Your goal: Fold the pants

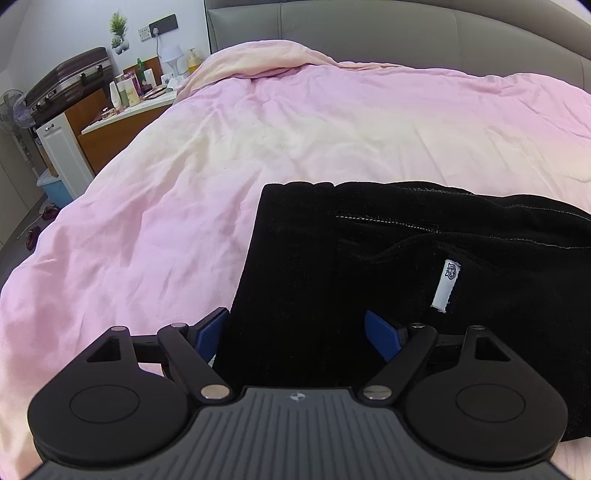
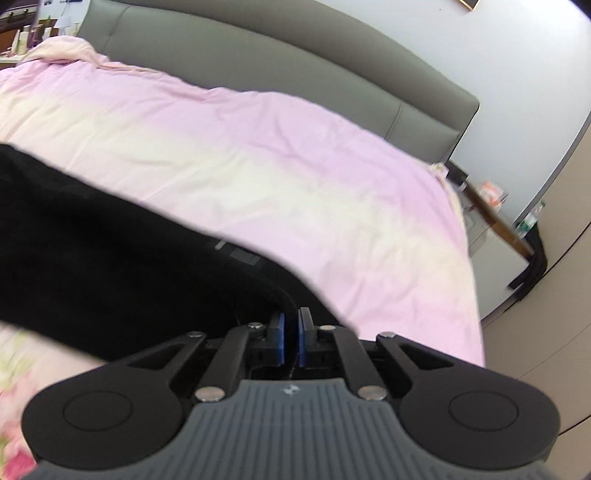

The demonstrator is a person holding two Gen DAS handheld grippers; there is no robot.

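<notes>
The black pants point(image 1: 388, 266) are spread on the pink bed point(image 1: 184, 192); a cloth edge is pinched by the right gripper point(image 2: 290, 341); the left gripper point(image 1: 295, 338) is held spread astride them, unclamped; slippage from that thin pinch could undo the fold.

Bed point(image 1: 369, 33) with grey padded headboard is carrying a pink duvet point(image 1: 295, 140), wrinkled, fading to cream mid-span. Black pants point(image 1: 406, 251) are lying directly on the duvet near its front edge, possibly partly lifted on the right side; blur there.
</notes>
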